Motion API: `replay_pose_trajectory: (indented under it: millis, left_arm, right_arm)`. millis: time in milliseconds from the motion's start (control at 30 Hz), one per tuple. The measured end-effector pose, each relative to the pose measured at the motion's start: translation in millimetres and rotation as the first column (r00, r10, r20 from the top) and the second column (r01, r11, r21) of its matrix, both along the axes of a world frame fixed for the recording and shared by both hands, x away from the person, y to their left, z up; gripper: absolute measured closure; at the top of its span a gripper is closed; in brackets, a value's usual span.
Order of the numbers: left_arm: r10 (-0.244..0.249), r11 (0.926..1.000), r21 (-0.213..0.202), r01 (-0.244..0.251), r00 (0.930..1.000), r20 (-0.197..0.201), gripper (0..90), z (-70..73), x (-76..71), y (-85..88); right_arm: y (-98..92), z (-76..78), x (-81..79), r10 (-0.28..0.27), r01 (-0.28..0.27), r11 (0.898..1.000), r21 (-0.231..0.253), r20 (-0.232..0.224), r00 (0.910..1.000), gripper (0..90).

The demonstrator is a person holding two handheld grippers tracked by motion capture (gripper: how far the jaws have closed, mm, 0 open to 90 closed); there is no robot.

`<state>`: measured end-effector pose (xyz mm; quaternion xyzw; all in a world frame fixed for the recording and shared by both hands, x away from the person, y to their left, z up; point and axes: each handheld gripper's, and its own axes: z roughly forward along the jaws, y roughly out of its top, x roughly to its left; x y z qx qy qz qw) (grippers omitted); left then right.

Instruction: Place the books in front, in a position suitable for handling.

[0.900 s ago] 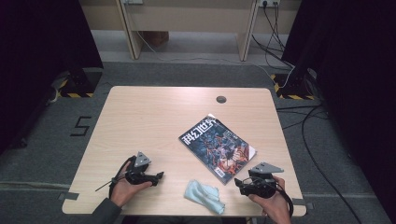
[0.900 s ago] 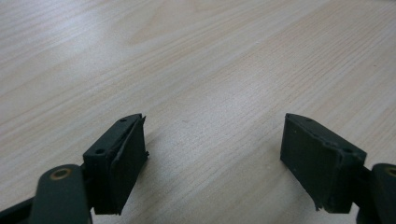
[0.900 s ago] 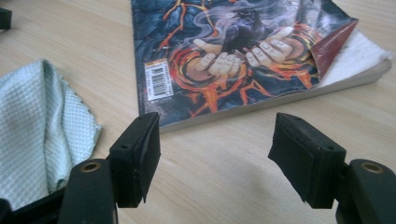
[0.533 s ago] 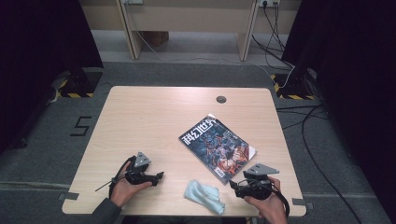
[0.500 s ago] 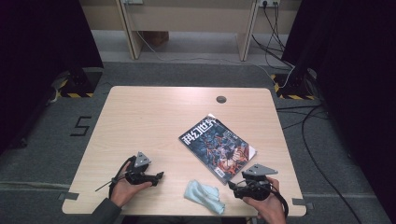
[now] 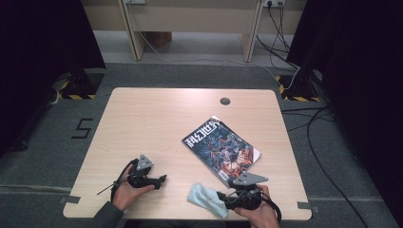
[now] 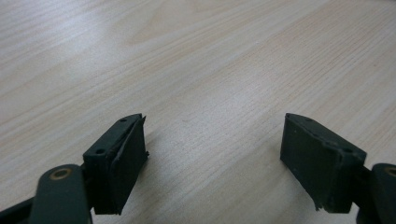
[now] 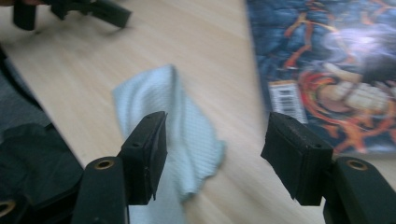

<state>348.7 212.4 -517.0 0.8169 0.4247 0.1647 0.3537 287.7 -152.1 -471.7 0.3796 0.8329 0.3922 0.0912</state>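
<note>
Pale blue cloth (image 8: 175, 116) lies crumpled at the table's (image 6: 157, 118) near edge, just beside the magazine (image 6: 222, 148). Right gripper (image 8: 212, 144) points at it, jaws wide and empty, apparently lined up for a pick. Left gripper (image 6: 163, 179) rests apart over bare wood, jaws wide, holding nothing.

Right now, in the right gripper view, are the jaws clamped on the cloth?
No. The right gripper stands open, and the pale cloth lies loose on the table between its jaws.
</note>
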Motion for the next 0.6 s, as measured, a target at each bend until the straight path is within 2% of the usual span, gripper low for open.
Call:
replay_pose_trajectory:
  millis: [33, 67, 100, 133, 167, 200, 233, 267, 300, 467, 500, 600]
  left_arm:
    - [0.000, 1.0000, 0.000, 0.000, 1.0000, 0.000, 21.5, 0.0, 0.0, 0.0]
    - [0.000, 1.0000, 0.000, 0.000, 1.0000, 0.000, 21.5, 0.0, 0.0, 0.0]
    - [0.001, 1.0000, 0.000, -0.001, 1.0000, 0.001, 21.5, -0.1, -0.1, -0.2]
    - [0.001, 1.0000, 0.000, -0.001, 1.0000, 0.001, 21.5, -0.1, -0.1, -0.2]
    - [0.000, 1.0000, 0.000, 0.000, 1.0000, 0.002, 21.5, -0.2, -0.1, 0.0]
    - [0.000, 1.0000, 0.000, 0.000, 1.0000, 0.002, 21.5, -0.2, -0.1, 0.0]
    - [-0.001, 1.0000, 0.000, 0.001, 1.0000, 0.002, 21.5, -0.2, -0.1, 0.0]
    - [0.000, 1.0000, -0.001, 0.000, 1.0000, 0.002, 21.5, -0.2, 0.0, 0.0]
    - [0.000, 1.0000, 0.000, 0.000, 1.0000, 0.003, 21.4, -0.3, 0.0, 0.1]
    - [0.001, 1.0000, 0.000, -0.001, 1.0000, 0.003, 21.3, -0.3, 0.3, 0.0]
    - [0.001, 1.0000, 0.001, -0.001, 1.0000, 0.004, 21.3, -0.3, 0.4, 0.1]
    - [0.001, 1.0000, 0.001, -0.001, 1.0000, 0.004, 21.2, -0.4, 0.3, 0.1]
  right_arm:
    - [7.5, 0.0, -3.4, 0.034, -0.034, 0.999, 0.011, 0.003, 0.9994, 42.0]
    - [7.5, 0.0, -3.4, 0.034, -0.034, 0.999, 0.011, 0.003, 0.9994, 42.0]
    - [15.6, -0.6, -7.0, 0.070, -0.070, 0.997, 0.012, 0.001, 0.9976, 44.5]
    - [15.6, -0.6, -7.0, 0.070, -0.070, 0.997, 0.012, 0.001, 0.9976, 44.5]
    - [24.2, -3.0, -9.9, 0.107, -0.107, 0.994, -0.004, -0.004, 0.9942, 46.4]
    - [24.2, -3.0, -9.9, 0.107, -0.107, 0.994, -0.004, -0.004, 0.9942, 46.4]
    - [31.3, -6.3, -10.9, 0.132, -0.132, 0.991, -0.027, -0.015, 0.9912, 49.3]
    - [31.3, -6.3, -10.9, 0.132, -0.132, 0.991, -0.027, -0.015, 0.9912, 49.3]
    - [35.9, -10.0, -10.6, 0.153, -0.154, 0.987, -0.043, -0.028, 0.9878, 52.9]
    - [43.0, -14.9, -11.5, 0.185, -0.186, 0.980, -0.072, -0.024, 0.9824, 60.8]
    - [45.7, -18.2, -11.4, 0.191, -0.192, 0.976, -0.099, -0.022, 0.9814, 65.3]
    - [47.4, -24.6, -9.9, 0.210, -0.213, 0.968, -0.135, -0.041, 0.9770, 70.3]
